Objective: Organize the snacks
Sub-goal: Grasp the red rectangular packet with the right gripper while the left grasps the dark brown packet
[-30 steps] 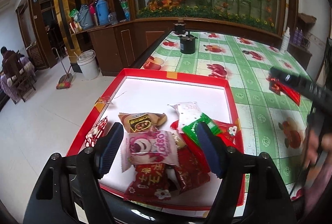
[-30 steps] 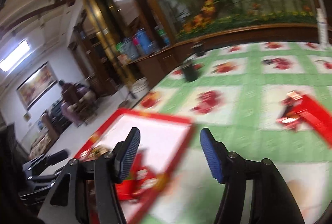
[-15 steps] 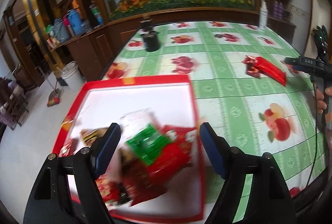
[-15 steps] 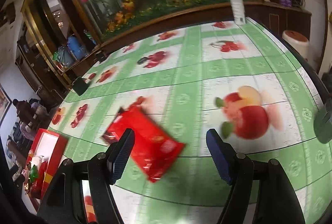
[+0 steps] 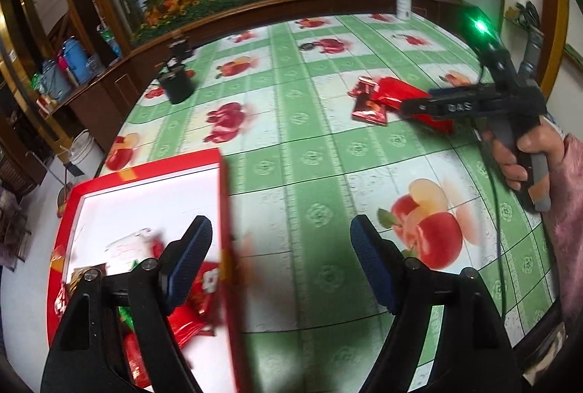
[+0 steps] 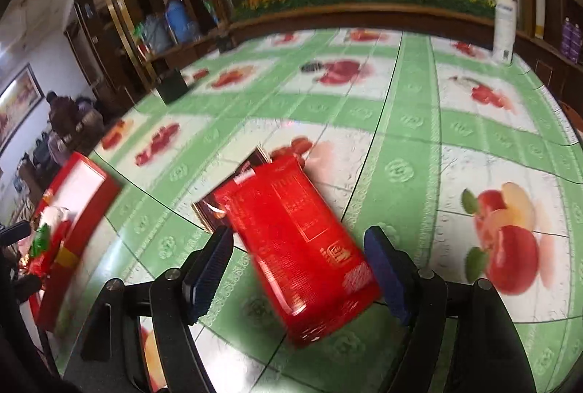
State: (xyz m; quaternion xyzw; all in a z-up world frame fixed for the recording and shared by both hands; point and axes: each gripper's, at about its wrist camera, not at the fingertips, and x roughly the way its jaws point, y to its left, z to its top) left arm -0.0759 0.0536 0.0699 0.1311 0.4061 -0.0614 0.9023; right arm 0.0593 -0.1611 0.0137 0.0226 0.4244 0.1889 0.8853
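Note:
A large red snack packet [image 6: 295,240] lies on the green fruit-print tablecloth, partly over a smaller dark red packet [image 6: 226,196]. My right gripper [image 6: 298,272] is open, its blue pads either side of the large packet's near end, not closed on it. Both packets show in the left wrist view [image 5: 386,97], partly behind the right gripper's body [image 5: 473,105]. My left gripper [image 5: 280,258] is open and empty, over the right wall of the red tray [image 5: 227,210]. Several snack packets [image 5: 189,298] lie in the tray's near end.
A black canister [image 5: 176,83] stands at the table's far left edge. A white spray bottle [image 6: 504,24] stands at the far right. The tray sits at the table's left edge [image 6: 83,189], with floor beyond. The table's right edge curves close behind the right gripper.
My left gripper has swung right, from over the tray's snacks to its right wall. My right gripper has moved in over the large red packet, which now lies between its pads.

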